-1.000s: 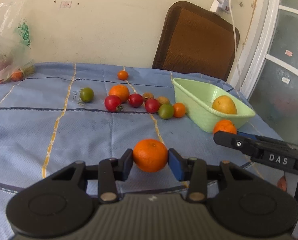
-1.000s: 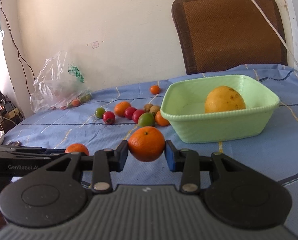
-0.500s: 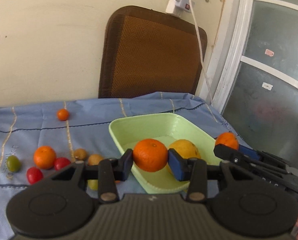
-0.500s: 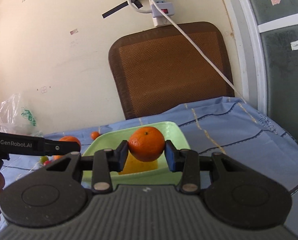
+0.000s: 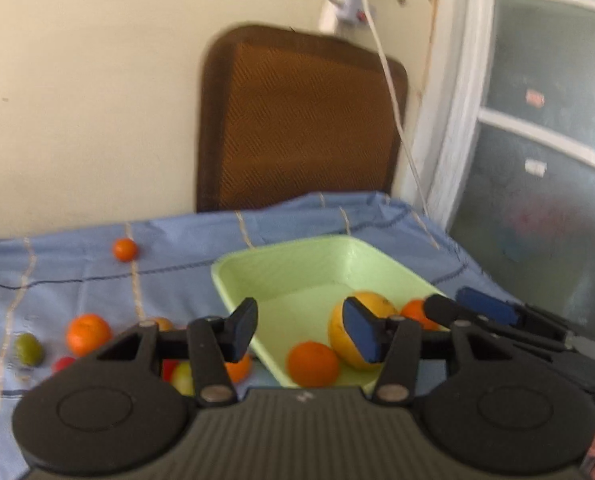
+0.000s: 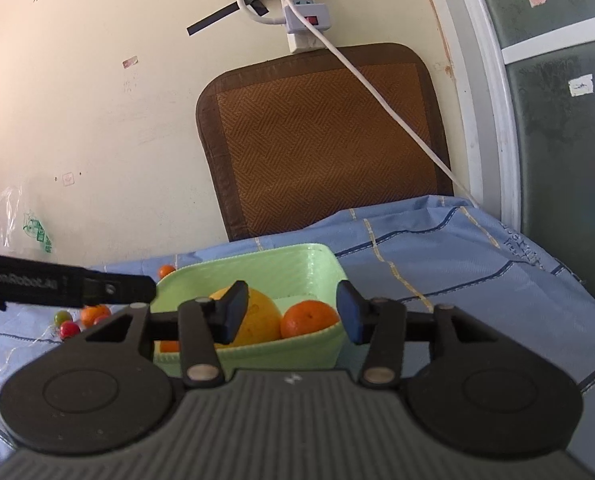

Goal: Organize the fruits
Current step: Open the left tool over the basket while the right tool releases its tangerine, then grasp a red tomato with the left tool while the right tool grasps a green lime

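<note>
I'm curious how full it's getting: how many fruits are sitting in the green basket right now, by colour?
Orange fruits: 2
Yellow fruit: 1
Total in the green basket: 3

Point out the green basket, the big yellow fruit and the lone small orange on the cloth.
green basket (image 5: 297, 268): left wrist view, bare inner far wall.
big yellow fruit (image 5: 371, 304): left wrist view, its upper surface, above the fingertip.
small orange (image 5: 125, 249): left wrist view, its middle.

Pale green basin (image 5: 309, 264), orange fruits (image 5: 312, 364), blue gold-striped cloth (image 5: 77, 264).
</note>
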{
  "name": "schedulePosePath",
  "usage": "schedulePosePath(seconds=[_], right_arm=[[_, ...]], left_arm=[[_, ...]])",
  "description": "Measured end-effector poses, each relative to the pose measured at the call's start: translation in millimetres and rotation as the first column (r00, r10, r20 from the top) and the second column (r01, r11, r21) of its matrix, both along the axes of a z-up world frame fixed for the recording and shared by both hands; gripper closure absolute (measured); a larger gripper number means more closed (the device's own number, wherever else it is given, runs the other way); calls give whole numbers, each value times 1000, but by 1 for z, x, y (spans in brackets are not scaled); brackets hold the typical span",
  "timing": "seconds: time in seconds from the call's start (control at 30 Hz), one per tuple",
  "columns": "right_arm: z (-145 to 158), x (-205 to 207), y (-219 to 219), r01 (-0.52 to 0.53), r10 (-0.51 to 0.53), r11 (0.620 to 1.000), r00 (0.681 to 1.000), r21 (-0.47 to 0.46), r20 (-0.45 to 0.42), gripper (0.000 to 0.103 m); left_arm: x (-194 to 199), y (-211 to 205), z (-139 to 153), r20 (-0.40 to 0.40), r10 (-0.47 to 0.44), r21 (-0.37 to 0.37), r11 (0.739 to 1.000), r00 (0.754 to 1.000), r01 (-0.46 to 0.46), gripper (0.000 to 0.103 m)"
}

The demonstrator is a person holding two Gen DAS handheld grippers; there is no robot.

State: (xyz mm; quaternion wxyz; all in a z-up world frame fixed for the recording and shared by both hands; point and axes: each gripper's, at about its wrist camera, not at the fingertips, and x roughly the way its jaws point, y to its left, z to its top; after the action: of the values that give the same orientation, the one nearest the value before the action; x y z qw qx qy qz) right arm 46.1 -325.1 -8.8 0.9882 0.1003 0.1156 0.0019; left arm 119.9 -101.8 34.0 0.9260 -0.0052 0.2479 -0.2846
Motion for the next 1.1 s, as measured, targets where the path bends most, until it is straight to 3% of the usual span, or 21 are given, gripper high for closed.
schedulePosePath(seconds=[0.1,0.23,0.33,0.47,0.63,0.77,0.83,1.1], right_arm=[[6,-6,3,-22,22,1000,999,-2,40,52],[19,-14,31,-217,220,975,974,-45,60,53],[21,-7,72,-379,379,919,925,-106,-14,54],[8,17,120,-460,434,870,885,-174,-168,54],[-5,37,133,-443,393,880,881,-170,-265,56],[-9,35,128,-378,325,909,907,-175,-269,60],[-10,41,117,-357,318,927,910,-113,-268,66],[-8,43,95,-212,195,976,950,-44,-244,64]], left_arm=[[-3,42,4,3,97,-30,995,995,-97,54],[0,101,-5,-32,264,-23,964,964,-264,54],[7,134,-13,-77,352,-22,935,933,-355,54],[9,155,-17,-99,388,-39,918,916,-394,54],[10,159,-20,-91,382,-30,922,920,-386,54],[14,155,-26,-101,364,-15,930,926,-367,54],[17,150,-29,-107,346,-7,937,932,-349,54],[34,113,-44,-106,258,89,964,960,-249,54]])
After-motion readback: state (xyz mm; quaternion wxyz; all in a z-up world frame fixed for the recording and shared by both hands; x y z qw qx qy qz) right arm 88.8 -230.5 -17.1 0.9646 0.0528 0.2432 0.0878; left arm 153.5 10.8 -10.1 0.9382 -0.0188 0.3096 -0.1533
